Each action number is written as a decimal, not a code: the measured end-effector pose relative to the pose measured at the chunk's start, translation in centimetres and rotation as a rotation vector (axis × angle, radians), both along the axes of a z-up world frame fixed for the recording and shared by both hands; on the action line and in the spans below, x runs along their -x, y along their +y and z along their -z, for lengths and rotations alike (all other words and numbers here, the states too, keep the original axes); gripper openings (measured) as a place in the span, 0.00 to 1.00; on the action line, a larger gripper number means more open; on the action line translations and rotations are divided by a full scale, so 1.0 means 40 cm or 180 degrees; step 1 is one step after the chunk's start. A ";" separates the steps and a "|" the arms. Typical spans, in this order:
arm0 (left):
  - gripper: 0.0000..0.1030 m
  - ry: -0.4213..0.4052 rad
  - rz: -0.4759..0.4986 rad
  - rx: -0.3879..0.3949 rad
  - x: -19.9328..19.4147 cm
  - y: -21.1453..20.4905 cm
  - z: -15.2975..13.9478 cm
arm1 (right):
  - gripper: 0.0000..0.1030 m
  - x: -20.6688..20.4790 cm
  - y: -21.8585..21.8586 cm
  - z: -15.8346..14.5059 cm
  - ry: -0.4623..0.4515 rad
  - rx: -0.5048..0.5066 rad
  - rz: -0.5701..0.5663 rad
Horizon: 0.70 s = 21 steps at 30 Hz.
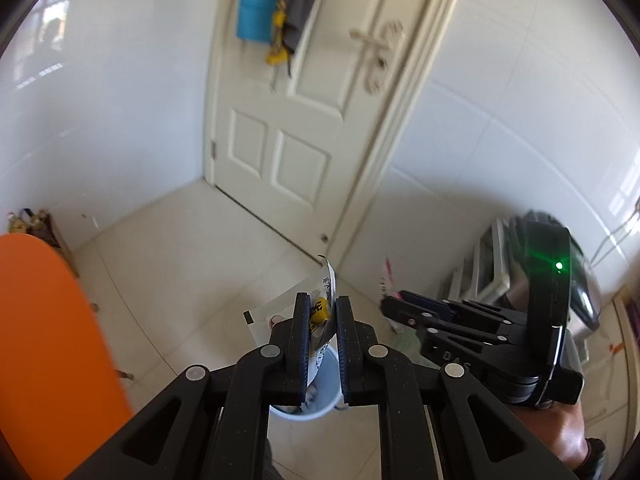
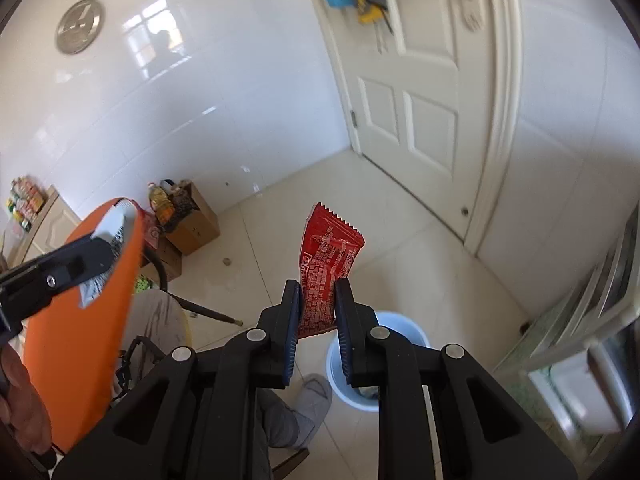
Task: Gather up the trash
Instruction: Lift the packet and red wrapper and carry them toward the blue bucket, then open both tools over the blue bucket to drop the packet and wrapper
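Over the white bin [image 2: 376, 360] on the tiled floor [image 2: 400, 240], both grippers are clamped on trash, the left gripper [image 1: 323, 312] pinching a white wrapper [image 1: 280, 312] and the right gripper [image 2: 318, 300] squeezing a red wrapper [image 2: 328, 256], next to an orange chair [image 2: 80, 340].

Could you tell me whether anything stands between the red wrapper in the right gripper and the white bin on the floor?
Nothing visible does. The right gripper holds the red printed snack wrapper above the round white plastic bin, whose open mouth shows just below, only partly hidden by the gripper's own fingers.
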<state>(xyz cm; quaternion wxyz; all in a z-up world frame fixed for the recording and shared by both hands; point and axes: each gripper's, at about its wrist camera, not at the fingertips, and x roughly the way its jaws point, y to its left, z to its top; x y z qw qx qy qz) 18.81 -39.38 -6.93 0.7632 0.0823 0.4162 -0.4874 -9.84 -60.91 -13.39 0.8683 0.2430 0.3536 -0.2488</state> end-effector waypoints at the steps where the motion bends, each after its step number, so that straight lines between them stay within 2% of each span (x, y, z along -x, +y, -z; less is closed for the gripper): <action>1: 0.08 0.0087 0.0039 -0.0043 -0.008 -0.026 0.027 | 0.16 0.000 -0.010 0.023 0.0041 -0.0045 0.0029; 6: 0.08 0.0499 0.0159 -0.0354 -0.072 -0.134 0.175 | 0.17 -0.006 -0.101 0.161 0.0188 -0.0356 0.0138; 9: 0.09 0.0617 0.0191 -0.0548 -0.137 -0.227 0.236 | 0.20 -0.016 -0.143 0.236 0.0318 -0.0506 0.0179; 12: 0.12 0.0732 0.0191 -0.0751 -0.179 -0.277 0.297 | 0.23 -0.022 -0.175 0.301 0.0448 -0.0664 0.0229; 13: 0.17 0.0776 0.0174 -0.0819 -0.210 -0.329 0.304 | 0.24 -0.019 -0.184 0.318 0.0471 -0.0690 0.0267; 15: 0.36 0.0830 0.0124 -0.0889 -0.223 -0.366 0.314 | 0.29 -0.013 -0.195 0.346 0.0477 -0.0787 0.0299; 16: 0.53 0.0828 0.0094 -0.0889 -0.237 -0.391 0.312 | 0.34 -0.012 -0.200 0.353 0.0474 -0.0821 0.0310; 17: 0.65 0.0810 0.0075 -0.0869 -0.242 -0.394 0.311 | 0.44 -0.009 -0.205 0.359 0.0457 -0.0842 0.0315; 18: 0.67 0.0786 0.0069 -0.0858 -0.238 -0.391 0.306 | 0.53 -0.008 -0.206 0.364 0.0439 -0.0865 0.0314; 20: 0.68 0.0737 0.0063 -0.0897 -0.217 -0.394 0.310 | 0.60 -0.006 -0.206 0.366 0.0467 -0.0854 0.0350; 21: 0.68 0.0712 0.0044 -0.0919 -0.213 -0.393 0.308 | 0.69 -0.003 -0.205 0.364 0.0466 -0.0849 0.0383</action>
